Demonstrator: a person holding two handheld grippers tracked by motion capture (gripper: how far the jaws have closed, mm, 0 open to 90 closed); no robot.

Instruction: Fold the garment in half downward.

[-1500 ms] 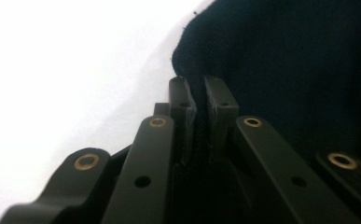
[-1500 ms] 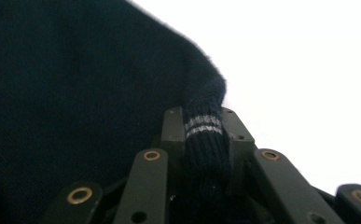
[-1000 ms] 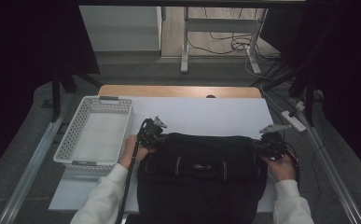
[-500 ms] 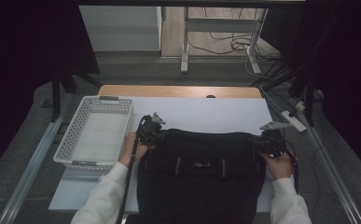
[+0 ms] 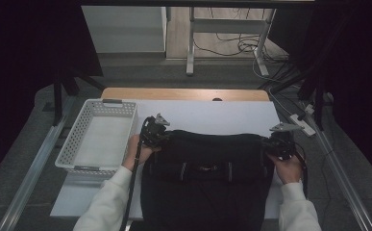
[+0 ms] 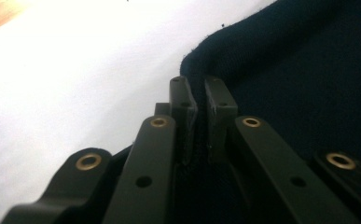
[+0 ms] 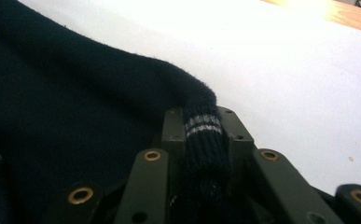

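A dark navy knitted garment (image 5: 207,178) lies spread on the white table (image 5: 212,115), reaching down past the near edge. My left gripper (image 5: 155,134) holds its far left corner, and in the left gripper view the jaws (image 6: 201,100) are shut on a fold of the dark cloth (image 6: 299,70). My right gripper (image 5: 276,143) holds the far right corner. In the right gripper view its jaws (image 7: 201,128) pinch a ribbed, grey-striped edge of the garment (image 7: 75,93).
A white perforated basket (image 5: 99,139) stands at the table's left, close to my left hand. A wooden strip (image 5: 183,94) runs along the far edge. Metal rails flank the table, and cables (image 5: 241,45) lie on the floor beyond.
Both grippers have slid slightly away from me with the garment's top corners, drawing its far edge a little further up the table.
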